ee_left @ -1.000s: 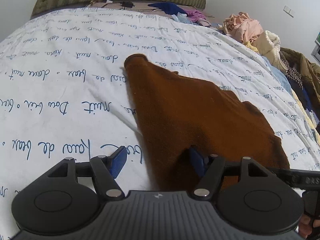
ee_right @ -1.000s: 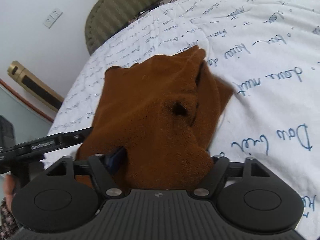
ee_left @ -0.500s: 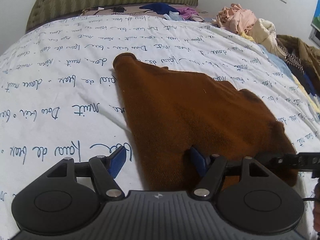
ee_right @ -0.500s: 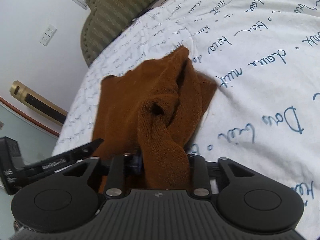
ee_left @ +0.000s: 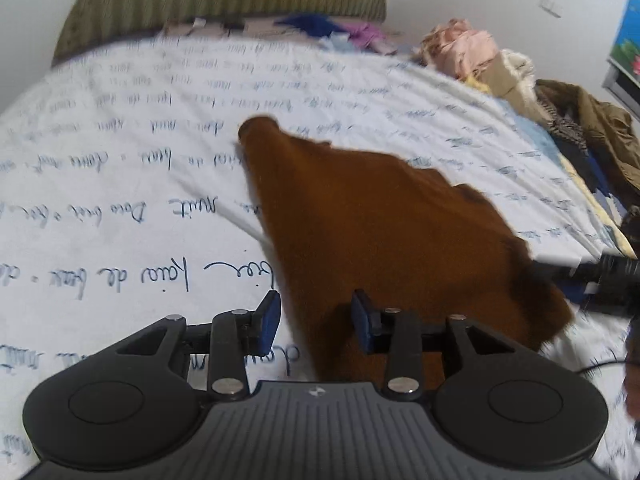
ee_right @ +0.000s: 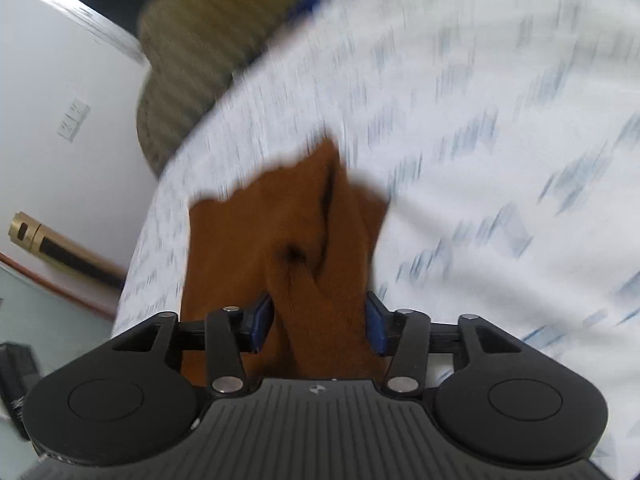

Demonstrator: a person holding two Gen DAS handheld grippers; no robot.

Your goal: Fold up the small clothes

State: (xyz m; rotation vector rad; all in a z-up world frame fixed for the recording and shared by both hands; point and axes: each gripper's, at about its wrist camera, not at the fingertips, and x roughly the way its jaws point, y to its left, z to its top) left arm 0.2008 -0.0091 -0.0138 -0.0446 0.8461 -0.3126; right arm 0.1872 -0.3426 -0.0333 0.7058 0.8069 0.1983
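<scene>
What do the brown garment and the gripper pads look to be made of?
Brown garment: soft knit or fleece, matte, with a fuzzy nap; it drapes and bunches, so probably cotton or a blend. Left gripper pads: blue, dull, likely rubber or foam, on black matte plastic fingers. Motion blur leaves the finer texture open.

Bedspread (ee_left: pixel 120 184) left lies free — clothes pile (ee_left: pixel 520 80) crowds right.

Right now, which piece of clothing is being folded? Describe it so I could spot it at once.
Start from the wide bed covered by a white quilt printed with blue handwriting. In the middle of that quilt lies the brown knit garment, alone, with both grippers at its near edge. The other clothes are heaped along the bed's far edge and are pink, cream, blue or olive; this is the only rust-brown piece.
</scene>
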